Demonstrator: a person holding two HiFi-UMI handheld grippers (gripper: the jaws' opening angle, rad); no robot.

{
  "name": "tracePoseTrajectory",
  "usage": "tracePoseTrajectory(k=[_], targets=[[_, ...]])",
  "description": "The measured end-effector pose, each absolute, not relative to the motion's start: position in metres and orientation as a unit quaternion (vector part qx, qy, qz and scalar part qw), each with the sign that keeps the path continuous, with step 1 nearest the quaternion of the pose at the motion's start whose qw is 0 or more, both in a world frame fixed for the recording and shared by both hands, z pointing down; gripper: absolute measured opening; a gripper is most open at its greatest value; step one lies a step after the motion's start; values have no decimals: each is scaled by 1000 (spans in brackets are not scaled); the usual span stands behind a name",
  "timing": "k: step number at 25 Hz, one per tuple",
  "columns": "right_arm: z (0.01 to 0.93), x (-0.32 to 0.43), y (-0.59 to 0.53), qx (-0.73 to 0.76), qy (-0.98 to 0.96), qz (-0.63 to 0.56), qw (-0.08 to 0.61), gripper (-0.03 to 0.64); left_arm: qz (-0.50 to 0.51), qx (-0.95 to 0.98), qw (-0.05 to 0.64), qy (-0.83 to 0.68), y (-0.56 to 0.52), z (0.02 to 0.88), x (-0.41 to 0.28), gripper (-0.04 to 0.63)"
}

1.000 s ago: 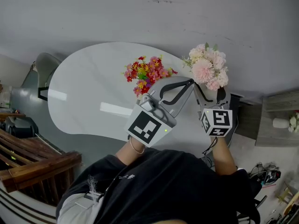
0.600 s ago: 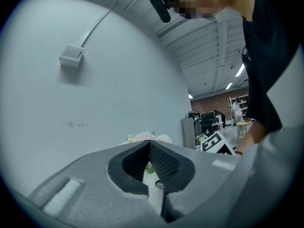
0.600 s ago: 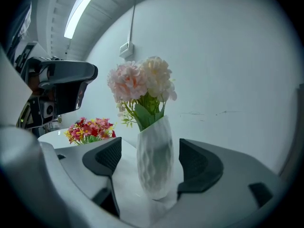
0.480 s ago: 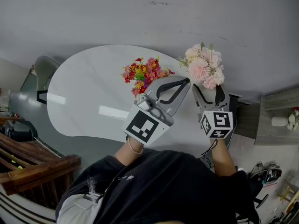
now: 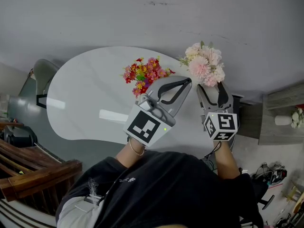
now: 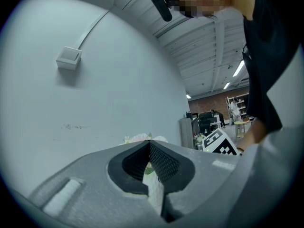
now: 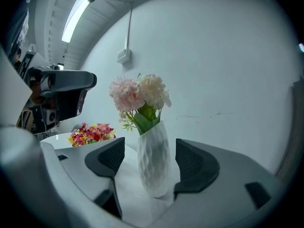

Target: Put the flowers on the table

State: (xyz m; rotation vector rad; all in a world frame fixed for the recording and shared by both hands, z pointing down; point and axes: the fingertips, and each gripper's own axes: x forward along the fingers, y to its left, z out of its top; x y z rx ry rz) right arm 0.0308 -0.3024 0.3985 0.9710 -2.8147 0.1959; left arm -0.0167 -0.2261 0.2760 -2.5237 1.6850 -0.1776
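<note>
Right gripper (image 5: 212, 88) jaws have just been closing in a bit since a second ago, but the pads aren't touching: there are gaps on both sides of the white dimpled vase (image 7: 153, 165) standing upright between them. It's got pink and cream blooms (image 7: 138, 95) and green leaves, and it sits at the table's (image 5: 85, 99) right end. A red-yellow bunch (image 5: 145, 72) lies near the far edge. Left gripper (image 5: 189, 81) is closed and empty.

Black top (image 5: 166, 189), thin bracelet (image 5: 137, 150) (left wrist), grey left gripper (image 5: 187, 82) with marker cube.

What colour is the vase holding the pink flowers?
White, faceted vase; clearest in the right gripper view.
</note>
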Motion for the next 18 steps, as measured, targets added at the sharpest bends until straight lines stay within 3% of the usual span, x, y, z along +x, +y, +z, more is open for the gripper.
tracePoseTrajectory(k=[18], targets=[[388,48,-289,342,-935,67,62,275,-55,-841,56,535,-217,271,-1,-3]])
